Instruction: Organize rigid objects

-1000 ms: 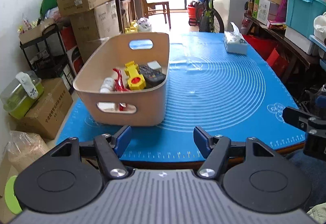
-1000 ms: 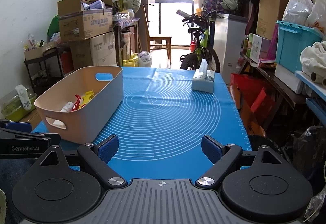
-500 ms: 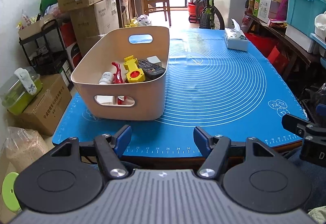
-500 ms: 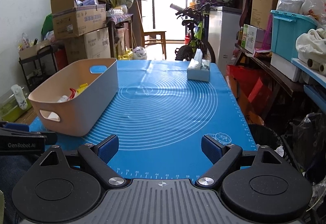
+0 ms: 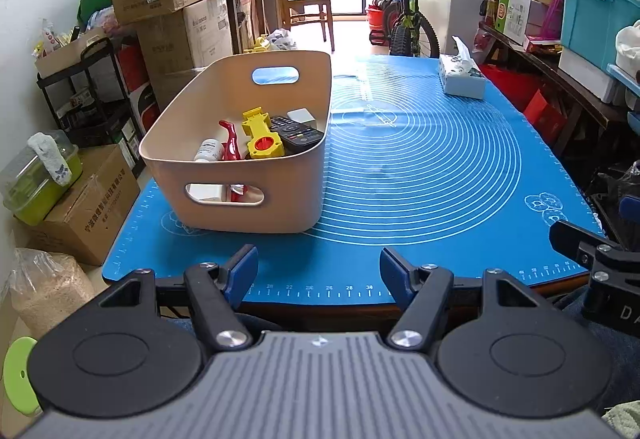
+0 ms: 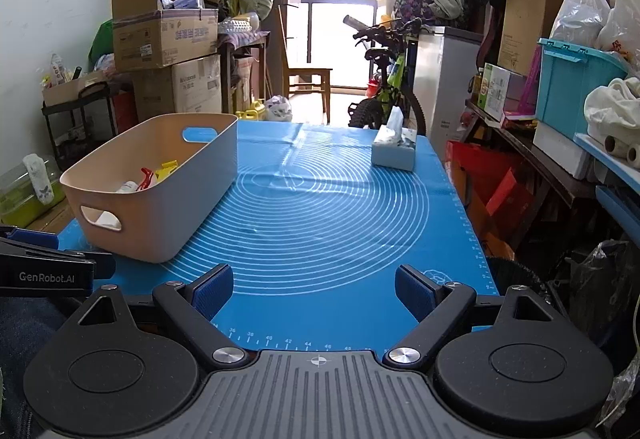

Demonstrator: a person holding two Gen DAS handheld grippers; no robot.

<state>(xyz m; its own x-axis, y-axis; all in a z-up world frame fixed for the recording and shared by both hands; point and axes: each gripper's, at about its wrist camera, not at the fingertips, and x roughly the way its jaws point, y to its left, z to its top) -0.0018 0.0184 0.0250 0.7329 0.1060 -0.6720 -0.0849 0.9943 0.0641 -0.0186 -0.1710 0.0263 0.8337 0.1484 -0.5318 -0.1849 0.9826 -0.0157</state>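
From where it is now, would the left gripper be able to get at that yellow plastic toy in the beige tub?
Probably yes. The left gripper is open and empty, the beige plastic tub has no lid, and the yellow plastic toy lies on top. It would need to clear the tub's near wall first.

Beige bin [image 5: 256, 195] sits on left side of surface. Inside: yellow toy [image 5: 261, 135], red piece [image 5: 229, 143], white bottle [image 5: 208, 151], black remote [image 5: 294, 130], white block [image 5: 302, 117].

Cardboard boxes [image 6: 165, 35] flank a sunlit window [image 6: 340, 35].
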